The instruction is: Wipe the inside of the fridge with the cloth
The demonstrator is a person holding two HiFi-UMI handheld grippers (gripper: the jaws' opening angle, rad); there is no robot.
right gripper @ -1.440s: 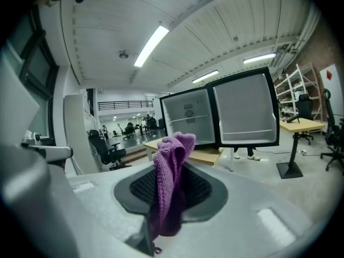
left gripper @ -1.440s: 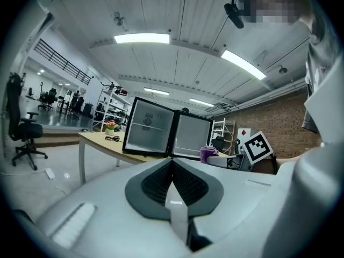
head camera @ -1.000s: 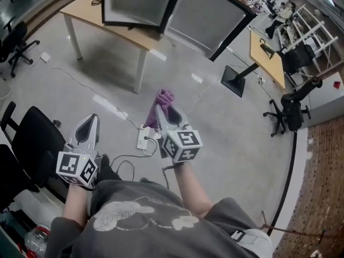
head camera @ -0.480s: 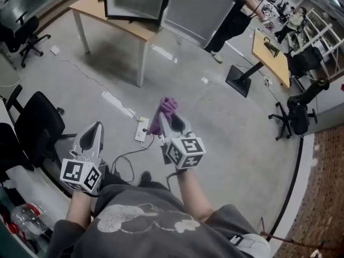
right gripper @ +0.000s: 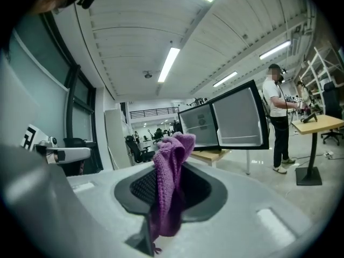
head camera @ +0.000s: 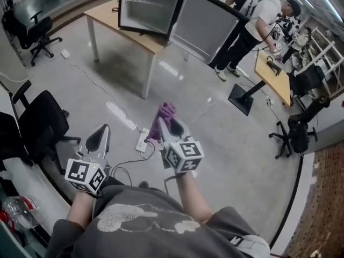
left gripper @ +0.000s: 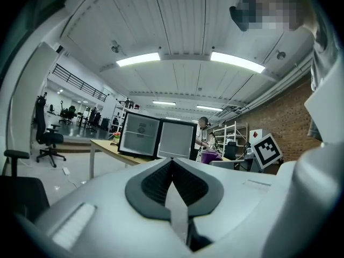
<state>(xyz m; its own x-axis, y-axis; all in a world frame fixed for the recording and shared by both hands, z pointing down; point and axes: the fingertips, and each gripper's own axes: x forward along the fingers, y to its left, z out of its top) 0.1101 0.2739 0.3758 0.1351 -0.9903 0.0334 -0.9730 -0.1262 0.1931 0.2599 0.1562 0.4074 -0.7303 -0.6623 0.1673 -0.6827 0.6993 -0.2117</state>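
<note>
A small black fridge (head camera: 146,7) stands on a wooden table (head camera: 153,42) far ahead, its door (head camera: 207,21) swung open to the right; it also shows in the left gripper view (left gripper: 141,136) and the right gripper view (right gripper: 199,127). My right gripper (head camera: 167,121) is shut on a purple cloth (head camera: 164,113), which bunches up out of the jaws (right gripper: 171,181). My left gripper (head camera: 99,138) is held lower left, jaws pressed together with nothing between them (left gripper: 174,190). Both are several steps short of the fridge.
Black office chairs (head camera: 40,125) stand at my left, another (head camera: 37,34) further back. A power strip (head camera: 143,138) and cables lie on the floor ahead. A person (head camera: 252,23) stands right of the fridge door by a desk (head camera: 271,69). A black chair (head camera: 295,130) is far right.
I have walked forward: the fridge and table sit lower and larger in view, and a person has come into view at the right. Both grippers keep their hold and pose.
</note>
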